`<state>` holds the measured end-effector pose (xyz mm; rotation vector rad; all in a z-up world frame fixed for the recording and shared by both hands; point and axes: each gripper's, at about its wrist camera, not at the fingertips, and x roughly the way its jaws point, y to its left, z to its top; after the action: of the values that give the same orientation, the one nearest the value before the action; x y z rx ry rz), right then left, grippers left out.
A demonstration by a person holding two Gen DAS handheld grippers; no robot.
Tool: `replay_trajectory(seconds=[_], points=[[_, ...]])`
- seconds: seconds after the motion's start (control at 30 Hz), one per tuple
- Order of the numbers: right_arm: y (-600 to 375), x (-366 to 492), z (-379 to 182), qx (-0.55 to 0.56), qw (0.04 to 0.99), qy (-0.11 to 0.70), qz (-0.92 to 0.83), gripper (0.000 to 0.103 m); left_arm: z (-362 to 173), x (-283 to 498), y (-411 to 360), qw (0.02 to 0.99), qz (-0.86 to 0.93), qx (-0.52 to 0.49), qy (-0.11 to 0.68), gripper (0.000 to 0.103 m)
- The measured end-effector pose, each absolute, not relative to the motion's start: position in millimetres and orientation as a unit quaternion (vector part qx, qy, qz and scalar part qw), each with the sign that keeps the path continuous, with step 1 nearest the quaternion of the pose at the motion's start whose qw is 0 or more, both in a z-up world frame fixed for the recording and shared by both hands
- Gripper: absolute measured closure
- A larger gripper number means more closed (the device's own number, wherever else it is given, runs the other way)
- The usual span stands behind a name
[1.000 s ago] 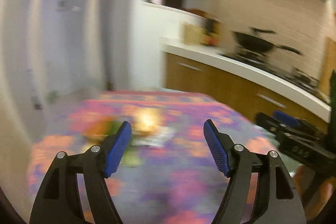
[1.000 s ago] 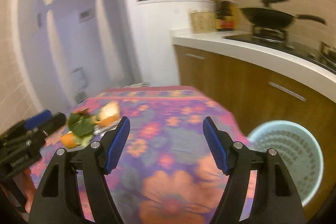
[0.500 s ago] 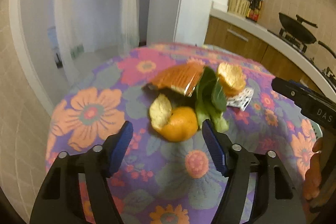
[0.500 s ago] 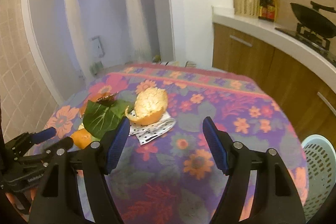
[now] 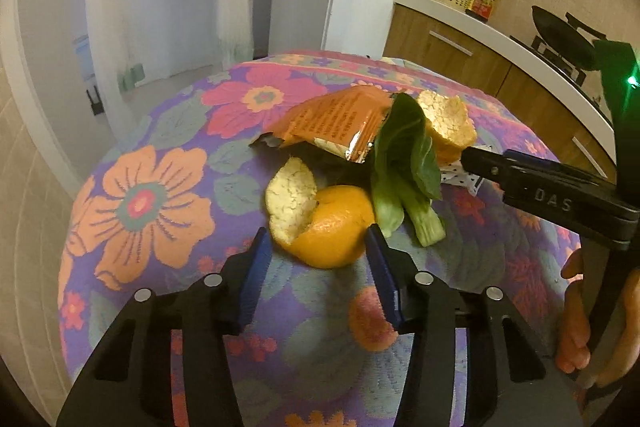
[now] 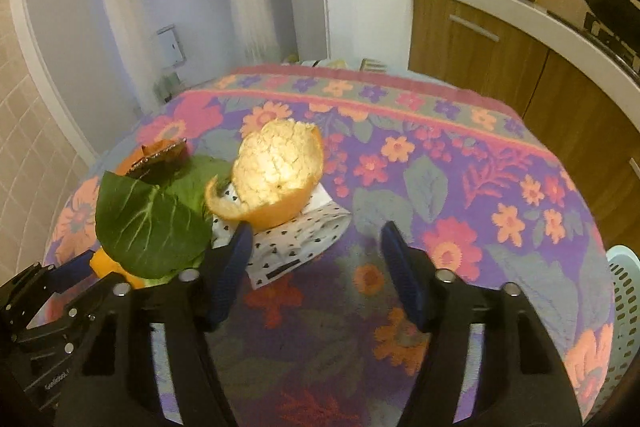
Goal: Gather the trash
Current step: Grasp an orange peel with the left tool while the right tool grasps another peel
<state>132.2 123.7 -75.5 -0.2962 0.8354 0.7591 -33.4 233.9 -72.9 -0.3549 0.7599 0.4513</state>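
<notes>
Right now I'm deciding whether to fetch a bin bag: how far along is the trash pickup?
Nothing looks collected yet. The left gripper is closing around an orange peel; the right gripper, also closing, holds nothing. Still on the table: the second peel, leaf, wrapper and spotted paper. What the basket holds can't be seen.

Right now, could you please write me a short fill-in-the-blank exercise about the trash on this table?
1. The green leaf lies between two pieces of orange ____.
2. The snack wrapper at the back of the pile is ____ in colour.
3. The peel ahead of the right gripper rests on a white packet dotted with ____.
4. Beside the table stands a pale blue ____.

Missing words: peel; orange; black; basket
</notes>
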Motion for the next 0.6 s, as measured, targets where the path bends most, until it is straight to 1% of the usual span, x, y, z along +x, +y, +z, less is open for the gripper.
replay_trajectory(seconds=[0.03,0.07,0.1,0.13,0.2,0.23,0.3,0.37,0.5,0.53,0.6], points=[[124,133,-77,-0.143,0.834,0.397,0.357,0.049,-73,-33,234,0.889,0.216,-0.17,0.366,0.06],[125,133,-78,-0.144,0.831,0.401,0.358,0.06,-73,-33,233,0.89,0.216,-0.169,0.365,0.061],[126,134,-80,-0.145,0.826,0.408,0.36,0.067,-73,-33,233,0.891,0.214,-0.169,0.363,0.065],[126,136,-81,-0.144,0.827,0.411,0.357,0.07,-72,-33,233,0.892,0.214,-0.169,0.361,0.07],[123,139,-82,-0.136,0.825,0.417,0.356,0.083,-71,-35,233,0.894,0.21,-0.172,0.357,0.075],[121,140,-83,-0.131,0.823,0.423,0.357,0.085,-71,-37,232,0.895,0.207,-0.174,0.355,0.078],[114,140,-82,-0.12,0.816,0.432,0.364,0.099,-70,-40,230,0.897,0.202,-0.175,0.353,0.082],[109,136,-81,-0.119,0.815,0.432,0.367,0.103,-69,-45,227,0.899,0.191,-0.179,0.35,0.084],[93,119,-74,-0.123,0.825,0.412,0.367,0.103,-67,-63,216,0.909,0.157,-0.19,0.336,0.086],[90,116,-72,-0.123,0.827,0.408,0.365,0.103,-65,-66,214,0.911,0.154,-0.19,0.333,0.089],[84,114,-69,-0.113,0.828,0.406,0.37,0.103,-62,-73,210,0.914,0.151,-0.189,0.325,0.092]])
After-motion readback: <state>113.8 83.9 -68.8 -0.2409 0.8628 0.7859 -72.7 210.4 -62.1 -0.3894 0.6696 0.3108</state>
